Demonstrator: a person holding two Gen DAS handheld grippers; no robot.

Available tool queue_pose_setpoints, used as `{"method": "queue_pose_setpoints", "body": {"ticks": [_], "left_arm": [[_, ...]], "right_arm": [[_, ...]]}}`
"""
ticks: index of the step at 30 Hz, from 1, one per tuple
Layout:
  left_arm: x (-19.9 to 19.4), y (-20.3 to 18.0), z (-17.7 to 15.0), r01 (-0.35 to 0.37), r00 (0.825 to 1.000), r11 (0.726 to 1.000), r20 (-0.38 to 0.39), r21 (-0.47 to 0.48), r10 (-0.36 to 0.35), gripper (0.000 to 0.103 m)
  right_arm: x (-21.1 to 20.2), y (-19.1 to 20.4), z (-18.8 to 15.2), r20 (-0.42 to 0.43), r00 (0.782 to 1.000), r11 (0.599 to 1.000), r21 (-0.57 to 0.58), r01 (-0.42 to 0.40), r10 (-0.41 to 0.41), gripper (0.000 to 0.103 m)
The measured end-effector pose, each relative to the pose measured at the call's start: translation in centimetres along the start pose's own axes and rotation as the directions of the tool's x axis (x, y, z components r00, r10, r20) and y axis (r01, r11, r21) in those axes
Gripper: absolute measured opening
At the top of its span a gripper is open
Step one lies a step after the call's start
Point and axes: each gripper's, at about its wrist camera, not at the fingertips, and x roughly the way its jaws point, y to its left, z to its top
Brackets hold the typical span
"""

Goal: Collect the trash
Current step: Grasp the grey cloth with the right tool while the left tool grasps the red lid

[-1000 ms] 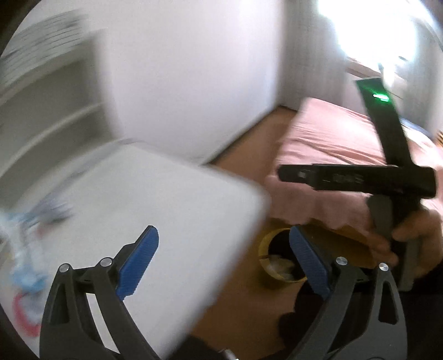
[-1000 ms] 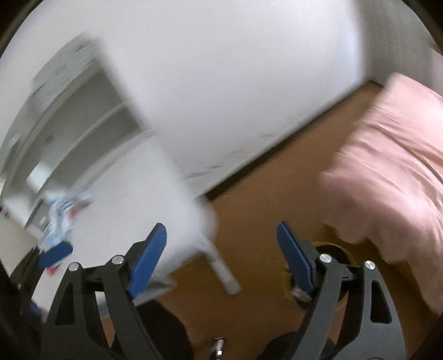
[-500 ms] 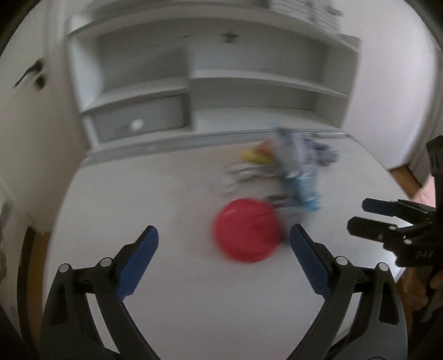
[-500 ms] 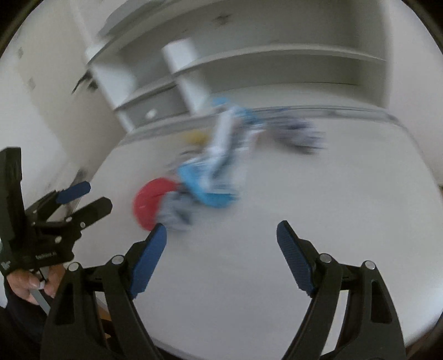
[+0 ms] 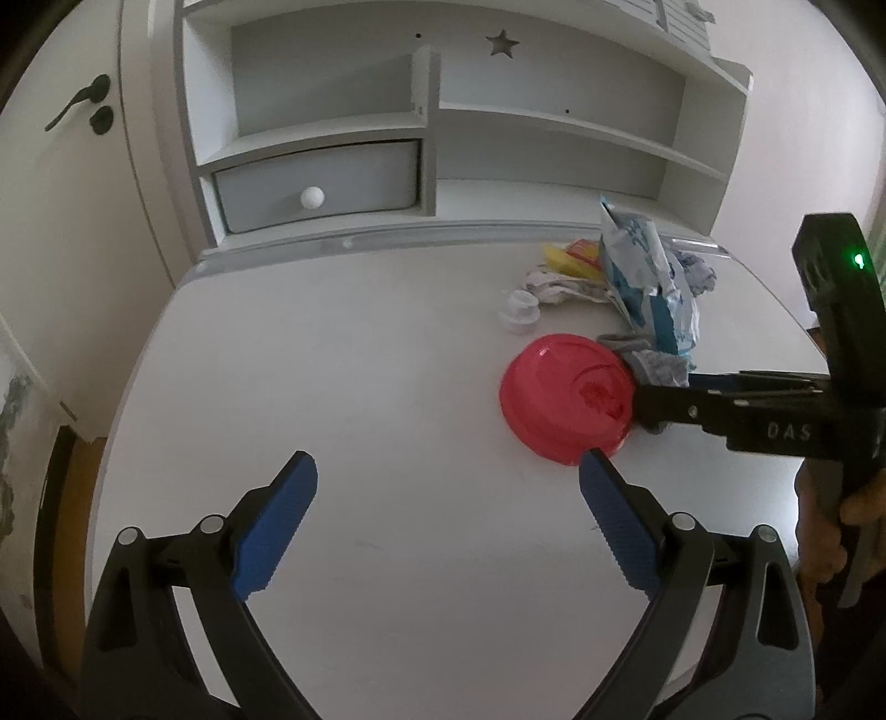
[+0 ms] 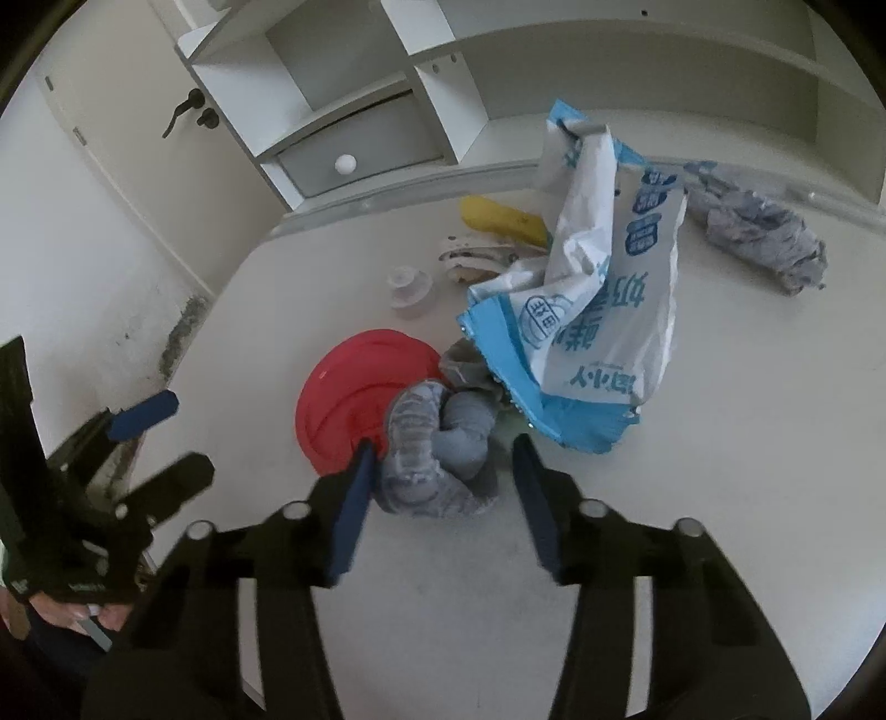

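A white desk point(image 5: 360, 387) with rounded corners filled the room's near part. Behind it, against the wall, stood a white hutch point(image 5: 443, 111) of open shelves, a star cut-out point(image 5: 500, 44) in its back. A grey drawer point(image 5: 318, 185) with a round white knob point(image 5: 312, 196) sat low in the hutch. Left of the hutch was a white door point(image 5: 72, 194) with a black handle point(image 5: 77, 108). Below the desk's left edge showed wood floor point(image 5: 69, 498).

the left tool point(image 5: 446, 498) hangs over the bare near part of the counter point(image 5: 343, 399), blue pads point(image 5: 271, 526) spread wide with nothing between them. the right tool point(image 6: 440, 476) is lower and farther in, its pads apart, one on each side of a bundled grey cloth point(image 6: 437, 448); contact with it cannot be told. a hand point(image 5: 853, 515) grips the right tool's handle at the counter's right edge.
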Motion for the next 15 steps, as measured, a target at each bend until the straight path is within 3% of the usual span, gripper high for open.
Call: {"method": "queue_pose_setpoints", "body": {"ticks": [3, 8, 15], "left_arm": [[0.3, -0.7, 0.3, 0.011, 1.000, 1.000, 0.001, 0.007, -0.011, 0.093], [1.7, -2.6, 1.1, 0.072, 0.997, 0.997, -0.014, 0.041, -0.071, 0.093], [5.0, -3.9, 2.2, 0.053, 0.996, 0.998, -0.068, 0.045, -0.050, 0.093]], "right_arm": [[-1.2, 0.7, 0.3, 0.043, 0.999, 0.999, -0.033, 0.005, -0.004, 0.019], [-4.1, 2.0, 0.5, 0.111, 0.993, 0.997, -0.078, -0.017, 0.025, 0.019], [-6.6, 2.2, -0.1, 0.137, 0.990, 0.995, -0.101, -0.001, 0.015, 0.019]]}}
